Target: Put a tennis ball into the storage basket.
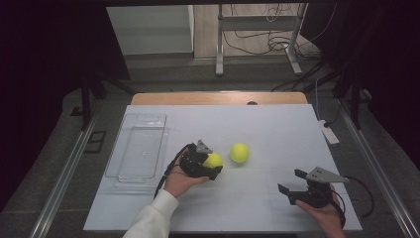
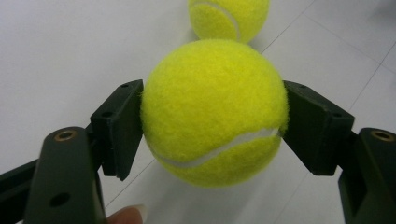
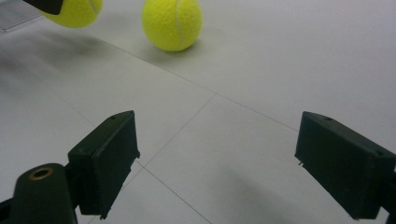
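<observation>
A yellow tennis ball (image 2: 214, 109) sits clamped between the black pads of my left gripper (image 1: 214, 163), which is shut on it near the middle of the white table; the same held ball (image 1: 214, 160) appears yellow in the high view. A second tennis ball (image 1: 239, 152) rests on the table just right of it, also seen as the far ball (image 2: 229, 18) and the loose ball (image 3: 172, 23). My right gripper (image 1: 292, 184) hovers at the front right, jaws open with nothing between them. The held ball (image 3: 74, 11) peeks in at the top left of the right gripper view.
A clear plastic tray (image 1: 137, 151) lies on the left part of the table (image 1: 277, 129). A white power strip (image 1: 329, 133) sits off the right edge. Metal frame legs and cables stand beyond the far edge.
</observation>
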